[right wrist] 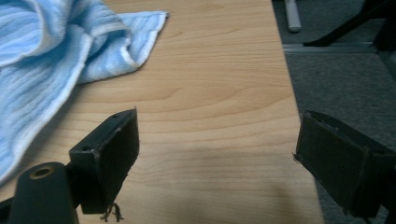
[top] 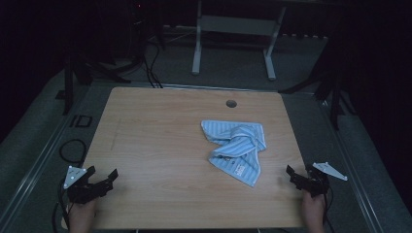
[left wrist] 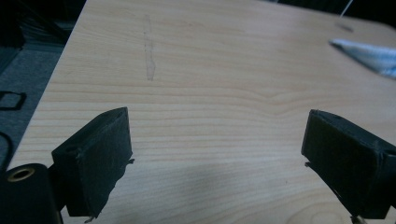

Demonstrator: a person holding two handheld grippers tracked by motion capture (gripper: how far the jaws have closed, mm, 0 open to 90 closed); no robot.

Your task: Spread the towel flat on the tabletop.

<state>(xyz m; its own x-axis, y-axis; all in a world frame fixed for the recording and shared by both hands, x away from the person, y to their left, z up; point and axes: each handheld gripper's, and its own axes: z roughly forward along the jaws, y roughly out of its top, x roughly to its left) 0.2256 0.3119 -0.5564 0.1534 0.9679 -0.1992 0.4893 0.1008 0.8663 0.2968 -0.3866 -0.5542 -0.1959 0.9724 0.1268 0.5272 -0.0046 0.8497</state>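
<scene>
A crumpled light-blue striped towel (top: 237, 148) lies right of the middle of the wooden table (top: 160, 145). My left gripper (top: 103, 177) rests near the table's front left corner, open, with bare wood between its jaws (left wrist: 217, 154). A tip of the towel (left wrist: 373, 55) shows far off at the upper right of the left gripper view. At the front right edge sits my right gripper (top: 297, 175), also open and holding nothing (right wrist: 217, 158). The towel (right wrist: 51, 60) lies ahead and to the left of its jaws, apart from them.
A round cable hole (top: 231, 103) sits near the table's far edge. A white desk frame (top: 233, 29) stands on the grey floor beyond. Black stands and cables (top: 145, 68) surround the table. Its right edge (right wrist: 292, 93) runs close by the right gripper.
</scene>
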